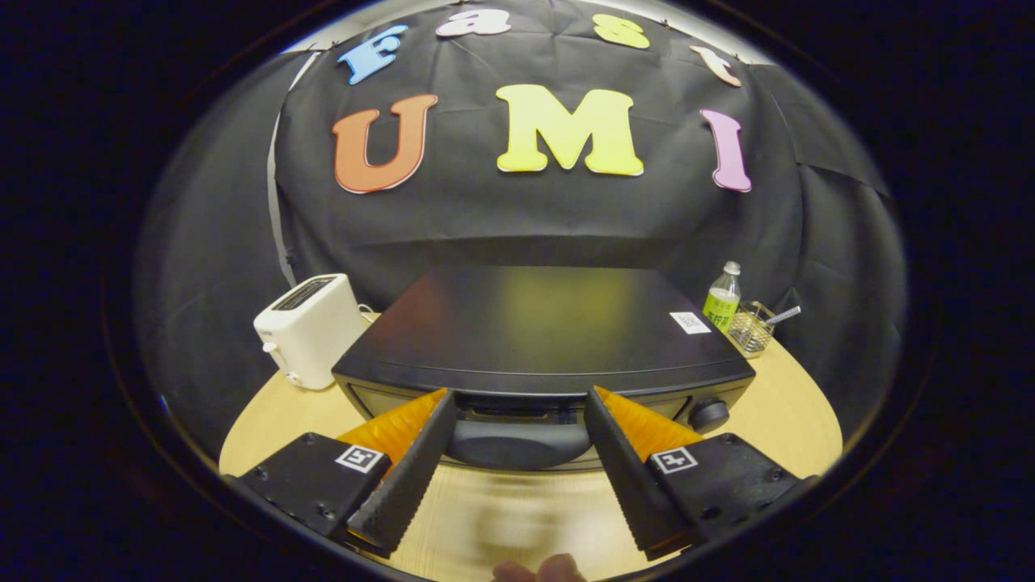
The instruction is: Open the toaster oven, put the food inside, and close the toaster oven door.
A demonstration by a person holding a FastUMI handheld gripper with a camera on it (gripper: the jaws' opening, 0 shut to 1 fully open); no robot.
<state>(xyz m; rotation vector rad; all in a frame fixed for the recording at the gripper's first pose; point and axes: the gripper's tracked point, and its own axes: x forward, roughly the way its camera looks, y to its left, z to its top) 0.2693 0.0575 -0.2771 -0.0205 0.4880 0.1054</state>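
Note:
The black toaster oven (550, 323) stands on the pale wooden table (784, 420), and I look down on its flat top. Its door is up and its dark rounded handle (517, 443) lies between my fingertips, at the front edge. My gripper (519, 396) is open, one finger on each side of the handle; I cannot tell whether the fingers touch it. A round knob (709, 415) sits on the oven's front, just beyond the right finger. A pale blurred patch (501, 525) shows on the table below the fingers.
A white slot toaster (311, 327) stands left of the oven. At the oven's right rear are a bottle with a green label (722, 299) and a small wire basket (752, 327). A person's fingertips (538, 570) show beneath the gripper.

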